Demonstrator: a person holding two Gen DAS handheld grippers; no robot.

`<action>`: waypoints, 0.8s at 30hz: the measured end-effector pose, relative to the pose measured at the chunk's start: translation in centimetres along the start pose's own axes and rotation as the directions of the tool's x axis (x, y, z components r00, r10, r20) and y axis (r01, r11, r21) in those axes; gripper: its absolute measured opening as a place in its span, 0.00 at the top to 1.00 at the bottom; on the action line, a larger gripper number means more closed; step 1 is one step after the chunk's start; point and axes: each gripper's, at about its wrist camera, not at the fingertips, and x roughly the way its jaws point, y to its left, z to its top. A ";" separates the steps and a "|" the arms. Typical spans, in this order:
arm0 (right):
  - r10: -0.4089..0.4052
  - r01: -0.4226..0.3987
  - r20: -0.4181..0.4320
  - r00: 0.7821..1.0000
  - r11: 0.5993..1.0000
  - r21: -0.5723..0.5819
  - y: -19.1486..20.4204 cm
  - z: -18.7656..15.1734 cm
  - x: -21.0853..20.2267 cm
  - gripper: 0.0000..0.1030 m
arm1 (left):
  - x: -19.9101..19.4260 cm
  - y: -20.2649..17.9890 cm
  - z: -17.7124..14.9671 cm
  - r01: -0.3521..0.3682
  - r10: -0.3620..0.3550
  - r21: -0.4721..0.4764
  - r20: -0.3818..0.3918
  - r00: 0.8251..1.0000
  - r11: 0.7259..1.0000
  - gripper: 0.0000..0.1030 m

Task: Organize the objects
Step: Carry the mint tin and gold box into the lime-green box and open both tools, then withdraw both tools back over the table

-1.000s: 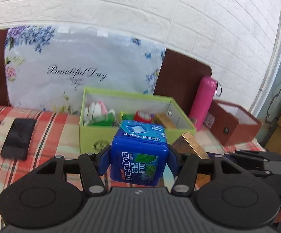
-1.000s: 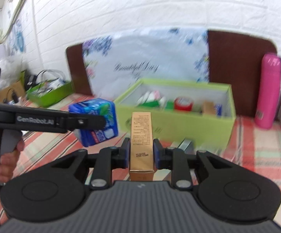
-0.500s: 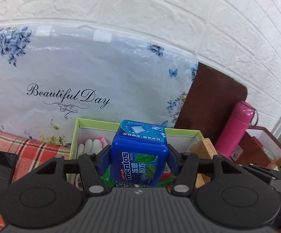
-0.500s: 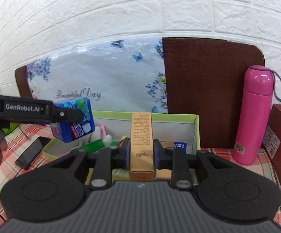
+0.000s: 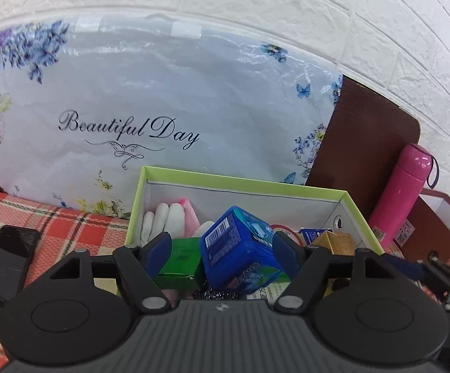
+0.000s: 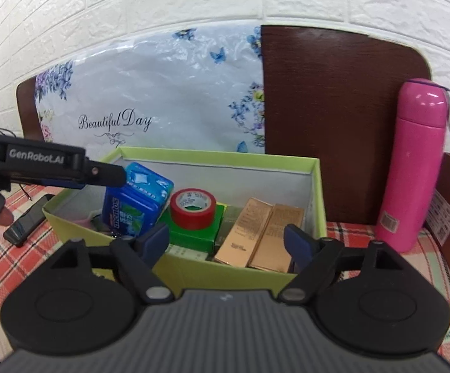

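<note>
Mints [image 5: 240, 250], a blue rounded tub with a barcode side and green leaf art, sit tilted inside the green box [image 5: 243, 183], between my left gripper [image 5: 222, 248] pads, whose jaws are opening; I think neither pad touches it. My right gripper [image 6: 226, 244] is opening too, with nothing gripped. Below it a gold carton [image 6: 276, 236] lies in the box beside another gold carton [image 6: 242, 233] and red tape [image 6: 193, 207].

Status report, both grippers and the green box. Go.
Left gripper opening, Mentos box tilted, dropping free. Right gripper opening, empty; gold carton lies in green box. Nothing blocking.
</note>
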 end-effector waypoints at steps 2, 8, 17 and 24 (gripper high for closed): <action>-0.009 0.008 0.036 0.999 1.000 0.005 0.0 0.4 -1.8 0.11 | -1.3 -0.9 0.0 -0.024 0.024 0.034 0.008 1.000 0.999 0.27; -0.021 0.020 0.099 0.995 1.000 0.003 0.2 0.1 -7.2 0.02 | -5.9 -3.0 -1.2 -0.053 0.051 0.079 0.019 0.999 0.996 0.26; -0.021 0.020 0.114 0.993 1.000 0.010 1.2 -3.6 -13.9 0.00 | -11.8 -4.5 -4.9 -0.013 0.005 0.123 0.062 0.998 0.992 0.23; -0.009 0.008 0.049 0.999 1.000 0.022 2.6 -8.7 -16.7 0.00 | -13.3 -4.1 -9.9 0.011 -0.012 0.096 0.009 1.000 0.995 0.23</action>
